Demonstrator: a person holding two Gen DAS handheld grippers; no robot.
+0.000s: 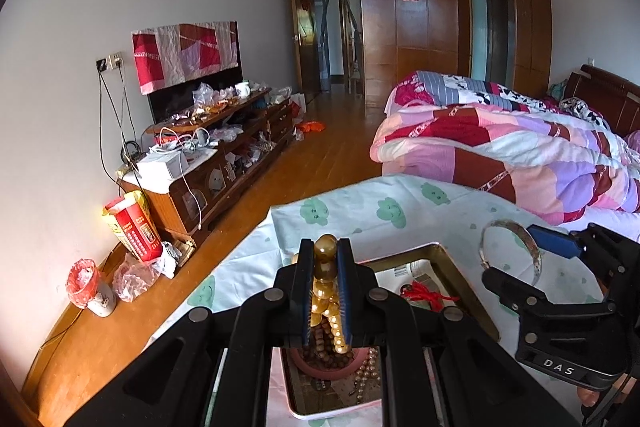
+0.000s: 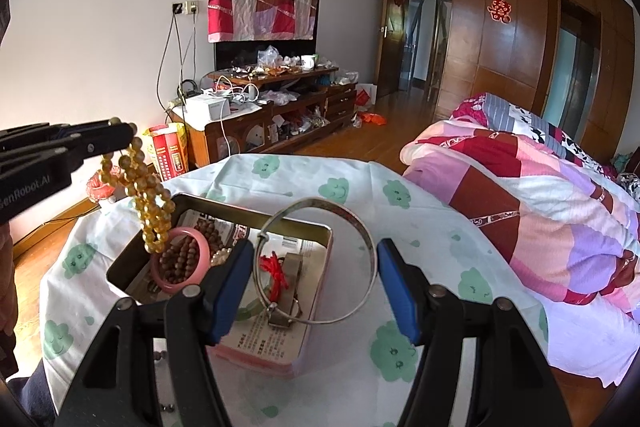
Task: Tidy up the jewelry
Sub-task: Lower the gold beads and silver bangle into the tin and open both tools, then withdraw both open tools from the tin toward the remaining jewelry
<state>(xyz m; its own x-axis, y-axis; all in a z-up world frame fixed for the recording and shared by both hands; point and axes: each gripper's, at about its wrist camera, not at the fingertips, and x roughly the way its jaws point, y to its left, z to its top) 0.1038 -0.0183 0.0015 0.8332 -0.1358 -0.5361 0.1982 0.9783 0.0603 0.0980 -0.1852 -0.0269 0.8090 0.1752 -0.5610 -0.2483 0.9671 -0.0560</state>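
My left gripper (image 1: 325, 251) is shut on a strand of amber beads (image 1: 326, 291), which hangs from its jaws over the left end of an open tin box (image 2: 256, 217). In the right wrist view the same left gripper (image 2: 120, 135) holds the amber beads (image 2: 148, 195) above a pink bangle (image 2: 204, 255) and brown wooden beads (image 2: 180, 259) lying in the box. My right gripper (image 2: 314, 255) is shut on a silver bangle (image 2: 320, 203), gripped across its width between the blue pads, above the box's right part. A red cord (image 2: 274, 271) lies in the box.
The box sits on a table under a white cloth with green clouds (image 2: 360, 187). A bed with a patchwork quilt (image 2: 520, 187) stands close on the right. A cluttered TV cabinet (image 2: 280, 115) lines the left wall, with wooden floor between.
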